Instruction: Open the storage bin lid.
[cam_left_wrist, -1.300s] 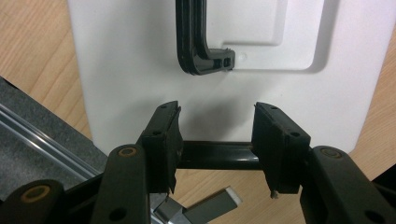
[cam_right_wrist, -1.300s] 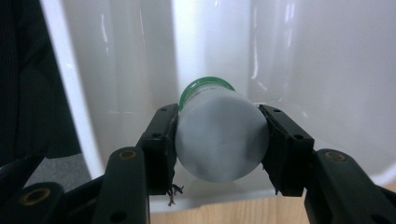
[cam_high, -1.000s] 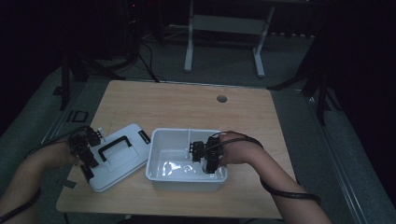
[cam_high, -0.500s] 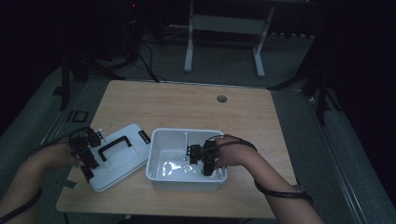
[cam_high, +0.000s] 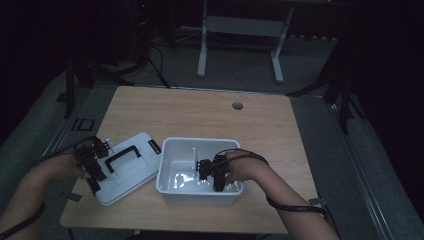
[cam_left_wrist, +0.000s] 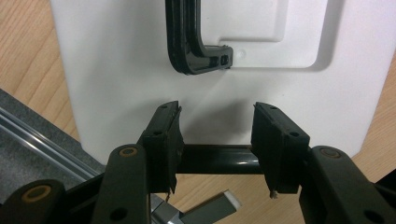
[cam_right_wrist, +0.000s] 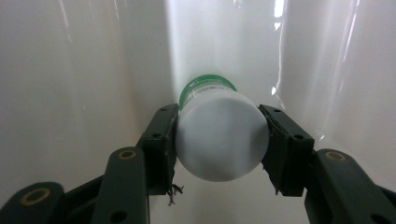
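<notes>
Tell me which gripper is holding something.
The right gripper: its jaws clamp a white bottle inside the bin. The left gripper hangs open above the lid.

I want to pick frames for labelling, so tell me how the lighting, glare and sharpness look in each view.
High view: dim, the room behind the table nearly black, the box and lid brightest. Left gripper view: evenly lit, the lid sharp, soft shadow beside its handle. Right gripper view: bright streaks of glare on the box walls, the bottle slightly soft.
</notes>
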